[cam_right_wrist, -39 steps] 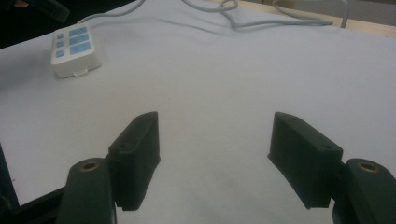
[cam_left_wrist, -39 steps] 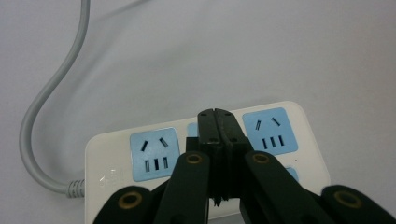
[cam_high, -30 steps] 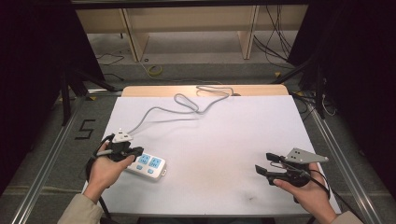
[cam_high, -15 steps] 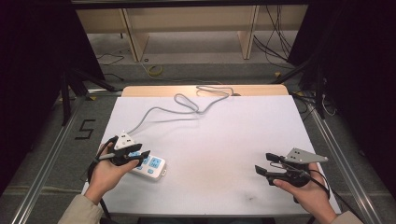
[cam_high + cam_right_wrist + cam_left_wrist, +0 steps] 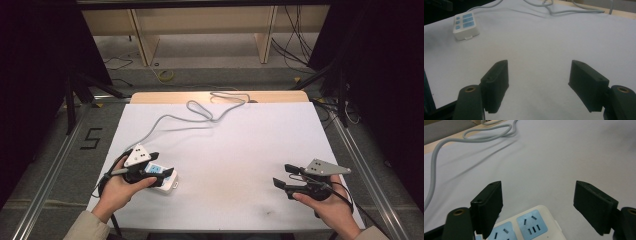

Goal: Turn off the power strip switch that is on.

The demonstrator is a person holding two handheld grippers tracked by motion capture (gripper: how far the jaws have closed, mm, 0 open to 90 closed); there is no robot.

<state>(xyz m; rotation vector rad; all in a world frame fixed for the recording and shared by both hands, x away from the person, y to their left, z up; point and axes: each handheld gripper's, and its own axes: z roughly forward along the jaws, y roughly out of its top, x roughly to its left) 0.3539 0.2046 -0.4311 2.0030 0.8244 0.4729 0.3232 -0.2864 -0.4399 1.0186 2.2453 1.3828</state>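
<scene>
At the left of the high view we see the left hand (image 5: 116,189) coming in from the near edge of the table (image 5: 240,150), which is covered by a white sheet. It holds the left gripper (image 5: 159,165), which carries a grey three-cornered plate (image 5: 137,155) on top and sits over the near left part of the sheet. Its jaws stand wide apart above a white power strip (image 5: 166,180) with blue socket faces. In the left gripper view, the strip (image 5: 524,226) lies between and below the two black jaws, one jaw over its left socket, the other well clear to the right; we cannot tell whether the jaws touch it. A grey cable (image 5: 200,115) runs from the strip's side toward the far edge of the table, looping near the middle of the far side before ending by the bare wooden strip there.

The middle of the sheet is plain white with a few faint marks near the near edge.

At the right, the right hand (image 5: 330,210) holds the right gripper (image 5: 284,176) low over the near right part of the sheet, pointing left. Its jaws are also wide apart and hold nothing; in the right gripper view, only white sheet lies between them, with the power strip (image 5: 466,26) well away at the far left and the cable (image 5: 564,8) beyond.
</scene>
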